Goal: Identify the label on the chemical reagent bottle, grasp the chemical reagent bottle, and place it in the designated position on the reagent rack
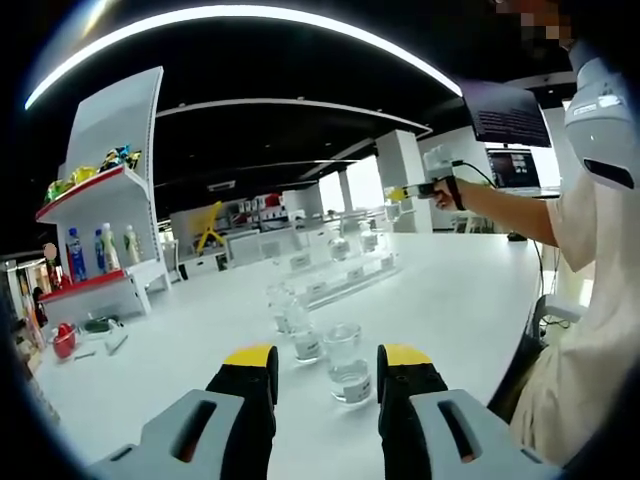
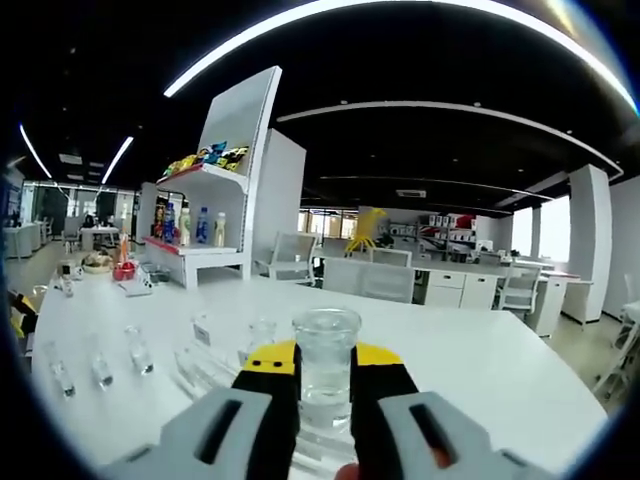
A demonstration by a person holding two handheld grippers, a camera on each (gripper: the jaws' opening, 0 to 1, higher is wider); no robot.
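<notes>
White tabletop [image 2: 500, 370] stretches through an open-plan room. Right gripper [image 2: 325, 385] clamps a clear reagent bottle [image 2: 325, 360] above the acrylic reagent rack [image 2: 215, 370]; it likely needs lowering upright into its slot. Left gripper [image 1: 325, 375] hangs open over bottles [image 1: 345, 360] short of that rack.

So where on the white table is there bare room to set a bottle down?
Free: the white table between the clear rack and the person's side, and the far right stretch. Crowded: the loose bottles ahead of the left tongs.
</notes>
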